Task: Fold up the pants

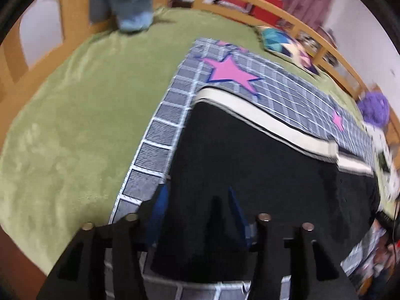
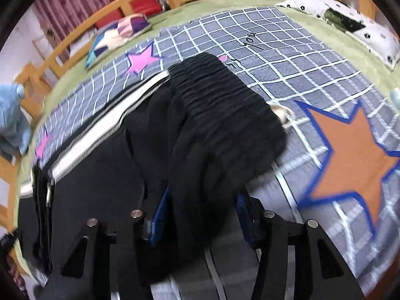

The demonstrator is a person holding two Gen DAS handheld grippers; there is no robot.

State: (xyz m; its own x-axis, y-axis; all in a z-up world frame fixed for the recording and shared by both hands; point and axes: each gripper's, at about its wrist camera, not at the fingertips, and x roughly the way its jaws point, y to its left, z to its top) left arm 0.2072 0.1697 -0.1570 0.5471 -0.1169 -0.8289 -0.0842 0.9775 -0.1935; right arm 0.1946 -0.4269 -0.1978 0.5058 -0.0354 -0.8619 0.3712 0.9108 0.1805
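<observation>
pants: one pair, black pants (image 1: 250, 165) with one cream side stripe (image 1: 265, 117), lying on the grid blanket on the bed; right wrist view shows the ribbed waistband end (image 2: 220, 105) bunched up and folded over onto the rest
pants position: left view, flat dark cloth reaching from the blanket's corner area along its length; right view, the raised heap sits between the fingers
left gripper: left gripper (image 1: 197, 200) partly open, two blue pads apart, black cloth beneath and between them; left pad sits at the cloth's edge; cannot tell if either pad touches the cloth, no pinch visible
right gripper: right gripper (image 2: 202, 200) partly open, two blue pads on either side of the bunched black cloth; cloth fills the gap and seems to brush the left pad, blur hides real contact, no firm clamp visible
blanket: one, grey-blue grid blanket (image 1: 155, 150) with white lines; stars counted: two pink (image 1: 230, 72) in the left view plus a sliver of a third at the far edge, one big orange star (image 2: 350, 160) with blue outline in the right view
bed: one, green cover (image 1: 75, 115), wooden rail (image 1: 275, 10) round it
pillows: two, one multicoloured (image 2: 117, 35), one white with dark print (image 2: 350, 27)
plush: one purple toy (image 1: 375, 110) near the rail
other cloth: one pale blue garment (image 1: 135, 5) at the far bed edge
</observation>
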